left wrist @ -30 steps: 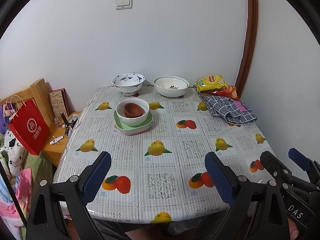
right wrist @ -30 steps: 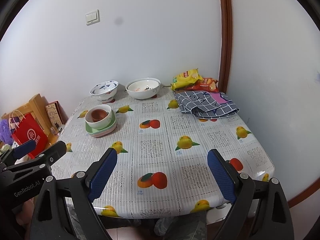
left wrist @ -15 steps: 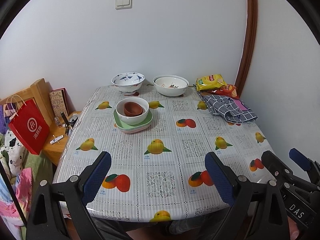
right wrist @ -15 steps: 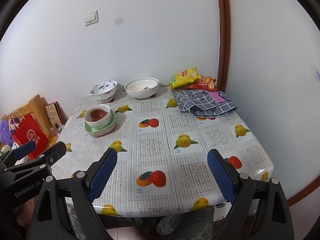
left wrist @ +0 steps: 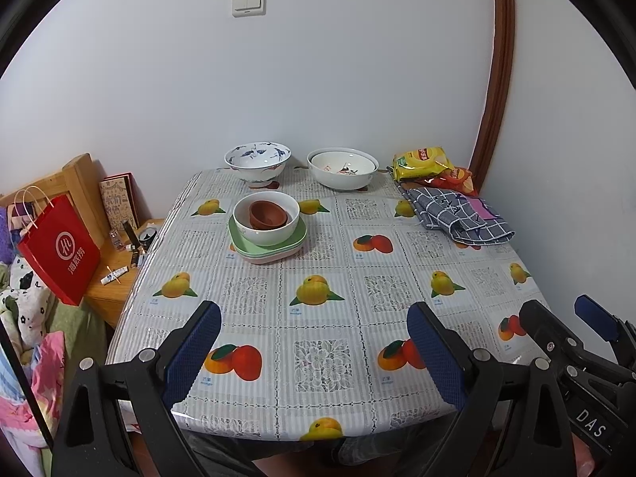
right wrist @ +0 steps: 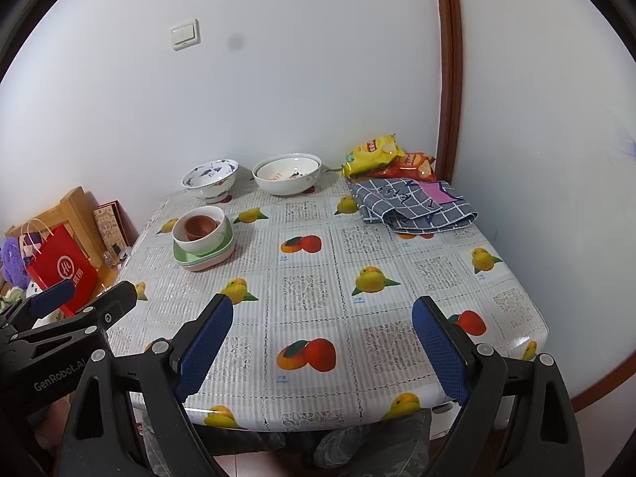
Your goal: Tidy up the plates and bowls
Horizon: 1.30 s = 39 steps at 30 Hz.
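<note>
nothing has moved since the earlier frame; both grippers hang released. stacked bowls [left wrist: 265, 218] lie at eleven o'clock of the left gripper [left wrist: 314, 351], nearer it than the right gripper [right wrist: 322, 348].

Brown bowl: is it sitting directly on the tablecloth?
No, the brown bowl sits inside the white bowl, which rests on the green plates.

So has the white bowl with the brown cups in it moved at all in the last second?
No. The white bowl sits on the same green plates, beside the same mango print on the tablecloth, in both views.
</note>
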### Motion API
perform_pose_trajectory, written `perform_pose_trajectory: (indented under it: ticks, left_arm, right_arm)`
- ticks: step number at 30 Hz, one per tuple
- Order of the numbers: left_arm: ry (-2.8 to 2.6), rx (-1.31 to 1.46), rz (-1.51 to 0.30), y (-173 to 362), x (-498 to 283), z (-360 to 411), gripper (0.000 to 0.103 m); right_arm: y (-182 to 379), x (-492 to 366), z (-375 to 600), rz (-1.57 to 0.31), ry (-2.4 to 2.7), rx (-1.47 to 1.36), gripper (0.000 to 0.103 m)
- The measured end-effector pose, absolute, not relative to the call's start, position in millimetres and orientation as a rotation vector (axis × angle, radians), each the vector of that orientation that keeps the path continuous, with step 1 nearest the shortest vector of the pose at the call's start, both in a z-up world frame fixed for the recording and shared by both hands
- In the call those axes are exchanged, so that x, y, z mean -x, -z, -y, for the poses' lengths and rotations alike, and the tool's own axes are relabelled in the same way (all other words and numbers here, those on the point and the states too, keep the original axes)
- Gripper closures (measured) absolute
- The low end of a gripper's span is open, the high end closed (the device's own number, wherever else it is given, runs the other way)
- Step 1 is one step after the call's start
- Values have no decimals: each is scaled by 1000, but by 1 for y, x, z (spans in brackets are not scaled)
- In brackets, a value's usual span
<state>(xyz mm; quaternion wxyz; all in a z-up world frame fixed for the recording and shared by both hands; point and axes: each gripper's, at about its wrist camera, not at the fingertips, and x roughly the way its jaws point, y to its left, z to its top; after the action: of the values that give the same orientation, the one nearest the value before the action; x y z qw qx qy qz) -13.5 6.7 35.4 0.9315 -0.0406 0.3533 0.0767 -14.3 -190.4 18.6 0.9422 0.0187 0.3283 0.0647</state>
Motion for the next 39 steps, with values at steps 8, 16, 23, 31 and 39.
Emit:
perform_pose_trajectory:
  ticks: [8,16,23,31,39]
  left_arm:
    - [-158,86,-726,-34,12,-10,8]
    - [-158,86,-729,-34,11,-11,8]
    - [-159,86,-729,-34,11,-11,8]
    - [-160,85,-730,-34,11,-12,8]
    - [-160,86,-731,-34,11,-13,8]
  right_arm:
    - [-19,15,190,-667,-137,-42,12]
    - [-21,16,187,-661,-137,-41,12]
    - [-20,16,188,-662,-138,-40,12]
    - [-21,17,188,-658,-141,-40,12]
    - [-22,18,189,-655,-140,-39,12]
